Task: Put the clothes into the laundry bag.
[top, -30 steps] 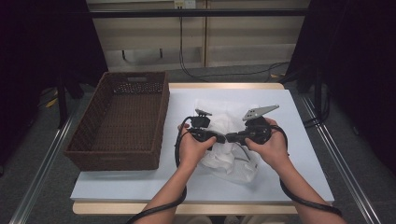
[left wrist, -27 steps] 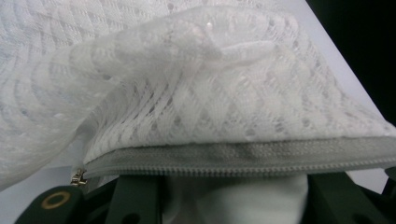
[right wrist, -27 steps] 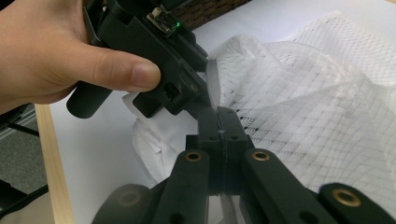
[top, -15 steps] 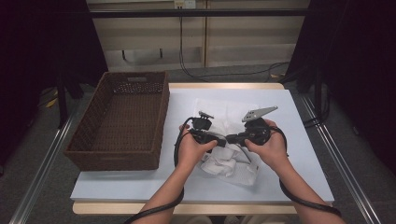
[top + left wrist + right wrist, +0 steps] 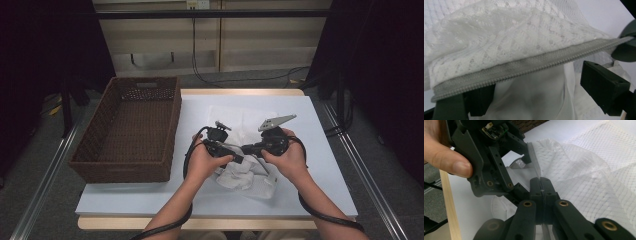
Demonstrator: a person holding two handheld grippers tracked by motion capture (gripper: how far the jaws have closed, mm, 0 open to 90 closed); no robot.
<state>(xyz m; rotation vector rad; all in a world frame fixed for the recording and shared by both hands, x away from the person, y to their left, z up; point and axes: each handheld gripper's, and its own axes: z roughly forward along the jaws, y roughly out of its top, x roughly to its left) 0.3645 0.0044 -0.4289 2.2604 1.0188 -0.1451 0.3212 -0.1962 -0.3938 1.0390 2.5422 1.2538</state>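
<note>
While the white mesh bag lies crumpled on the table beneath both hands, its grey zipper edge runs across the left gripper view, just above and in front of the two black jaws. Those jaws have just been opening and stand wide apart — the bag's white inner fabric hangs between them, but neither pad presses on it. At one end of the zipper the right gripper is clamped: its jaws meet tight on the bag's edge, with mesh spreading beyond and to one side of them. Close beside them sits the left gripper's body, fingers wrapped around it. Well off past the left hand stands a brown wicker basket.
</note>
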